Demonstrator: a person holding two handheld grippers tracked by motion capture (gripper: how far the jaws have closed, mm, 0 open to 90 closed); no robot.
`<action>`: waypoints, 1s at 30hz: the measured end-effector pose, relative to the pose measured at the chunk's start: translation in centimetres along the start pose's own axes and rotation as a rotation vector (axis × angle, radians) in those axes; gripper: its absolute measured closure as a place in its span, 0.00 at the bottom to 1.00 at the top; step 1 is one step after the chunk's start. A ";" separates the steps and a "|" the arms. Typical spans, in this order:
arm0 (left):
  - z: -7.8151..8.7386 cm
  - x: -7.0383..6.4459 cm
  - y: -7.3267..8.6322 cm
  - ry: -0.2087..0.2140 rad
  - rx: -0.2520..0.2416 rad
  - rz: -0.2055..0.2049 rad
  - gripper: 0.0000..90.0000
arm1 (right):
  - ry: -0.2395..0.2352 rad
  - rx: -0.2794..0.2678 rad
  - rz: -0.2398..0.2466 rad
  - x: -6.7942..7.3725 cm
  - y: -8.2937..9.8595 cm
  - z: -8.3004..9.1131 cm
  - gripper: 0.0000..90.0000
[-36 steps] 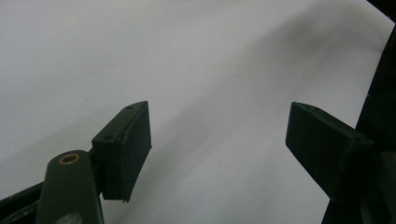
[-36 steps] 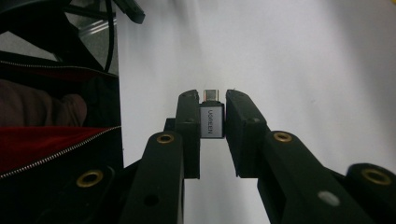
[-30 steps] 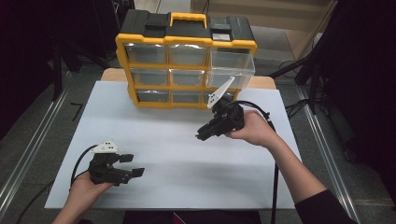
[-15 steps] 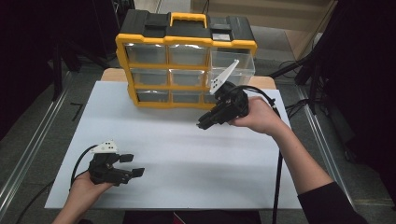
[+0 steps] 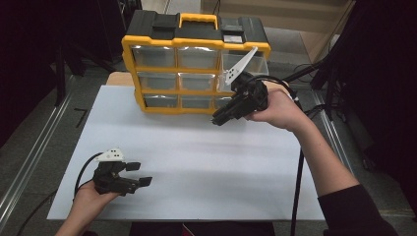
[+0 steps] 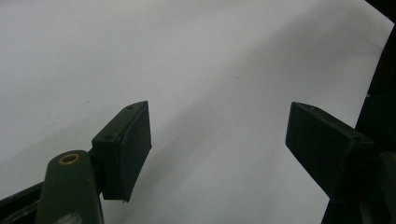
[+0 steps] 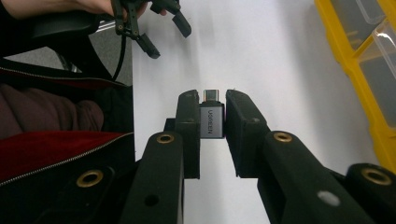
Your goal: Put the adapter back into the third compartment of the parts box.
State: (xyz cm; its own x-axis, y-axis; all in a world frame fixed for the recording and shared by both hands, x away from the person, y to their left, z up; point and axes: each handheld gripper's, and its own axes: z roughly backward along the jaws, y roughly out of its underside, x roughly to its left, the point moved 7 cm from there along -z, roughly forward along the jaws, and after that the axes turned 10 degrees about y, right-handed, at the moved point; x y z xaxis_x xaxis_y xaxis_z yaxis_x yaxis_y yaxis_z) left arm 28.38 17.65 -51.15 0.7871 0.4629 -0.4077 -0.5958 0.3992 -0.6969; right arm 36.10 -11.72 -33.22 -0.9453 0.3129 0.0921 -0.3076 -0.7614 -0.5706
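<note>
A small grey USB adapter [image 7: 212, 116] is pinched between the jaws of my right gripper [image 7: 212, 95], metal plug end pointing outward. In the high view that right gripper [image 5: 220, 119] hovers just in front of the lower right drawers of a yellow and black drawer organiser [image 5: 194, 61]. The organiser's top right drawer [image 5: 246, 66] is pulled out. My left gripper [image 5: 140, 173] rests low over the white mat [image 5: 196, 157] near the front left corner, jaws wide apart with nothing between them; its own view has bare mat between the left gripper [image 6: 219, 140] jaws.
The white mat covers most of the table, with open room in its middle and right. The organiser stands at the mat's far edge. Cables [image 5: 296, 196] trail from both grippers toward the person. Dark floor and metal rails [image 5: 29, 162] flank the table.
My right gripper has moved away from me and up toward the organiser, still holding the adapter. The left gripper has stayed in place.
</note>
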 end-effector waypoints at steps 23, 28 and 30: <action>0.0 -0.1 0.0 0.007 0.001 0.002 0.26 | 0.040 -0.009 -0.005 -1.9 -2.3 3.9 0.81; -0.1 -0.1 0.0 0.010 0.000 0.001 0.26 | 0.049 -0.005 -0.013 -2.5 -2.5 4.7 0.81; -0.1 -0.1 0.1 0.010 0.004 -0.004 0.27 | 0.067 -0.005 -0.029 -3.1 -2.5 5.5 0.82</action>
State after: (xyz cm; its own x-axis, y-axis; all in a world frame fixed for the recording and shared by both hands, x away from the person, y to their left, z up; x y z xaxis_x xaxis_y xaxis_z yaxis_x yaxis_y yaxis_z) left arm 28.30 17.57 -51.21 0.7908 0.4535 -0.4110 -0.5935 0.4043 -0.6959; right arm 39.19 -13.96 -27.59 -0.9267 0.3719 0.0537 -0.3337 -0.7491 -0.5723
